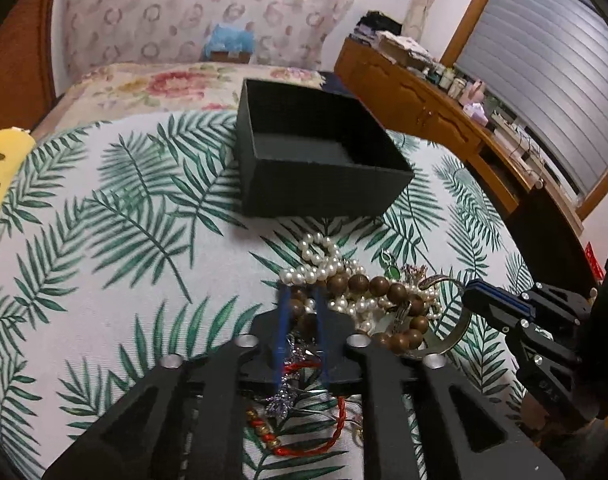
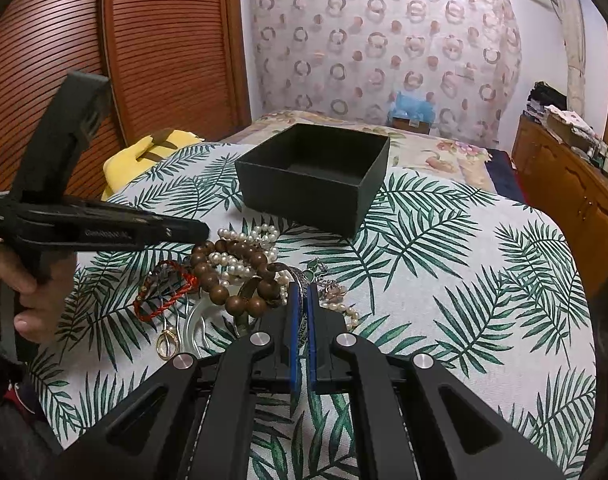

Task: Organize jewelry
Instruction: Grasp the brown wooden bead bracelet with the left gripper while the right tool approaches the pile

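Observation:
A heap of jewelry lies on the leaf-print cloth: a brown wooden bead bracelet (image 1: 383, 288) (image 2: 220, 276), white pearl strands (image 1: 319, 260) (image 2: 248, 240), a red cord bracelet (image 1: 315, 440) (image 2: 164, 292) and a silver bangle (image 1: 455, 332). An open, empty black box (image 1: 319, 160) (image 2: 311, 176) stands just beyond the heap. My left gripper (image 1: 302, 300) (image 2: 200, 232) hangs over the heap, its jaws a narrow gap apart around wooden beads. My right gripper (image 2: 302, 292) (image 1: 469, 294) is shut on a thin patterned metal band (image 2: 302, 328) at the heap's right edge.
A yellow cushion (image 2: 144, 152) (image 1: 0, 168) lies at the table's left edge. A floral bed (image 2: 435, 152) lies behind the table, a wooden dresser (image 1: 443, 108) (image 2: 563, 176) with clutter stands on the right, and a slatted wooden door (image 2: 164, 40) on the left.

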A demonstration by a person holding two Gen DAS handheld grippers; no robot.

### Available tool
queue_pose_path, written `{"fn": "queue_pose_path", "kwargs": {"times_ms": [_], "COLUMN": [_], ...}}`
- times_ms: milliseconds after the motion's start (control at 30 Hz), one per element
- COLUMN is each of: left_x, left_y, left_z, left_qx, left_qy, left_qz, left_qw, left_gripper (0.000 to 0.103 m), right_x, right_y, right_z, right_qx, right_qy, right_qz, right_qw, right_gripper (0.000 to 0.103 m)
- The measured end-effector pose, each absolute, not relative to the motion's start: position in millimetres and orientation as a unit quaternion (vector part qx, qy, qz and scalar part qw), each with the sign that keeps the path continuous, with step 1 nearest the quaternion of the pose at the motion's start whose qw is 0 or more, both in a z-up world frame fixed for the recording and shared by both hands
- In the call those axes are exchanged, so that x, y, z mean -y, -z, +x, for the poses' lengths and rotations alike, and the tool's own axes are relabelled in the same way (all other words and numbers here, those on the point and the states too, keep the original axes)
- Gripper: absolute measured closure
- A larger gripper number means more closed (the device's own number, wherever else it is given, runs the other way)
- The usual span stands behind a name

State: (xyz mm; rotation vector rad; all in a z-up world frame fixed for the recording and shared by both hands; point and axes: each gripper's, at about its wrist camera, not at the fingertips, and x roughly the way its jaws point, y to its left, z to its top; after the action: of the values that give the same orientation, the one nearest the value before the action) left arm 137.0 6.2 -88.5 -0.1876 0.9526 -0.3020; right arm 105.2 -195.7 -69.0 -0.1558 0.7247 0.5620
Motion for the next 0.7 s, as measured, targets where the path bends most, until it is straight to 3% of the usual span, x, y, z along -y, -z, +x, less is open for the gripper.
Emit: {"fn": "queue_pose_path", "kwargs": {"times_ms": [167, 267, 333, 700], "left_x": [-4, -7, -6, 2], "left_y": [99, 99, 93, 38], "left_z": [140, 137, 132, 107], "left_qx": [-0.469, -0.464, -0.449, -0.369], "left_qy": [0.149, 0.15, 0.148, 0.149], "left_qz": [-0.09, -0.096, -0.091, -0.058], "left_qw": [0.866, 0.868, 0.876, 0.916], "left_gripper": [0.082, 0.085, 0.091, 0.091], "right_x": [195, 196, 196, 191], "right_y": [69, 70, 70, 73], "right_z": [105, 105, 105, 102], "right_qx": [-0.35, -0.35, -0.35, -0.354], "right_qy": [-0.272, -0.272, -0.273, -0.282], "right_qz": [-0.075, -0.073, -0.075, -0.086], "right_qw": [0.893, 0.893, 0.893, 0.887], "right_gripper": [0.099, 0.099, 0.099, 0.099]}}
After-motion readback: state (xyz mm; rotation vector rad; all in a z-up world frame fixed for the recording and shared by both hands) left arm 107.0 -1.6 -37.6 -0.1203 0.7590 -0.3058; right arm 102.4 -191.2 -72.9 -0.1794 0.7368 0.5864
